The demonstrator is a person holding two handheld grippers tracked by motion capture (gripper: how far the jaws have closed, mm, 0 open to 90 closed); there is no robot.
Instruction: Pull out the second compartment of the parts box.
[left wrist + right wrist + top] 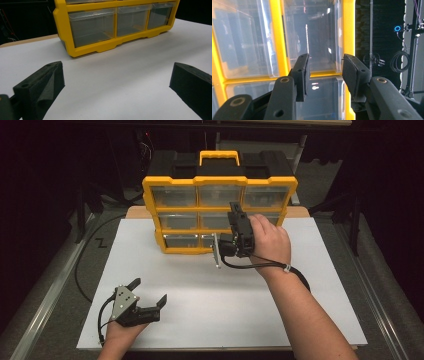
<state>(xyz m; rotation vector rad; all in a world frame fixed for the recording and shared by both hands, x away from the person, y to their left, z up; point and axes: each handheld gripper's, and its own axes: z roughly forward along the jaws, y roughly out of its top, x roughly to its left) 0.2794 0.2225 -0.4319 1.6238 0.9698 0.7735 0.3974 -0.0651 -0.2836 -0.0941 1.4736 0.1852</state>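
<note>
Just ahead of the right tool (235, 220), the yellow drawer cabinet (220, 182) stands at the desk's (200, 285) far edge; this tool's jaws are part open with nothing between them, facing a clear drawer (317, 37). Well nearer, the left tool (150, 292) rests released on the desk.

High view: fixed above the person's side, facing forward and down over the whole surface (200, 285), organizer (220, 202) at the far edge. Left tool view: low over the surface (120, 80), facing the organizer (115, 25) from a short way off. Right tool view: rolled sideways, close against the organizer (278, 45) drawer fronts. All three share the organizer front.
</note>
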